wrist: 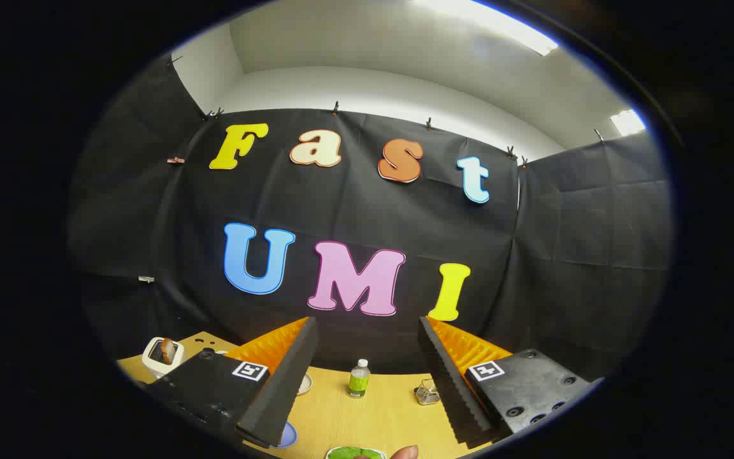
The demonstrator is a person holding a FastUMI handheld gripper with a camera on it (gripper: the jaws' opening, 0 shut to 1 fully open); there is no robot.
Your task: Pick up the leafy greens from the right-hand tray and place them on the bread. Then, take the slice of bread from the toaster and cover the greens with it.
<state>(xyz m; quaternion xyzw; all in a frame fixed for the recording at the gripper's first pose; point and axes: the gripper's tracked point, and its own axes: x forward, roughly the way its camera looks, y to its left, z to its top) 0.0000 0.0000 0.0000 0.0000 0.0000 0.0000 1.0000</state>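
Leafy greens (pixel 354 453) lie flat on a white tray (pixel 332 452) low between the spread, empty fingers of the gripper (pixel 367 325), bright green. Beyond the left finger, a white toaster (pixel 158 362) holds a browned bread slice (pixel 167 350) upright on the wooden table (pixel 386 414).

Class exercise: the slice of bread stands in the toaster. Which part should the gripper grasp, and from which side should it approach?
Grip the top edge of the bread slice, the only part standing clear of the white toaster. Come from above, one finger on each flat face, then lift straight up. The gripper is open and holds nothing.
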